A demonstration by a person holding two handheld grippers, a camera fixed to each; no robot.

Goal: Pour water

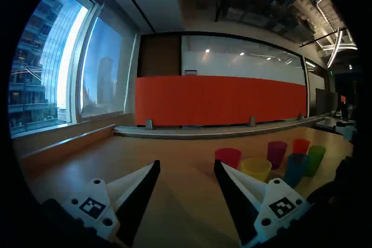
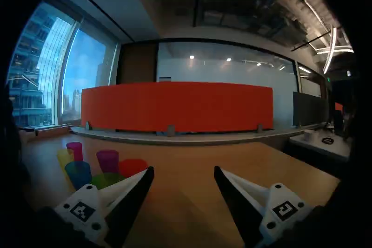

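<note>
Left gripper: your left gripper (image 1: pixel 186 163) hangs low over the desk (image 1: pixel 139 150), its jaws spread wide with only bare wood between them.
Right gripper: your right gripper (image 2: pixel 183 170) is the same, jaws wide apart and holding nothing.
Cups: a tight cluster of coloured cups (image 1: pixel 296 168) stands upright on the desk. In the left gripper view it sits off to the right of your jaws, with the red cup (image 1: pixel 228 156) and yellow cup (image 1: pixel 255 168) nearest the right-hand finger. In the right gripper view the same cluster (image 2: pixel 107 160) lies to the left, and the green cup (image 2: pixel 104 180) is partly hidden behind the left-hand finger.
Water: the light is dim and the cups are opaque, so you cannot tell which one, if any, is filled.
Done so far: by the look of it, nothing; no cup is gripped, lifted or tilted.
Left to do: the whole job. Pick the source cup, close on it, lift it, tip it over a second cup and set it back.
Watch for: the cups stand close together, so an outer one looks easiest to reach without knocking its neighbours.
</note>
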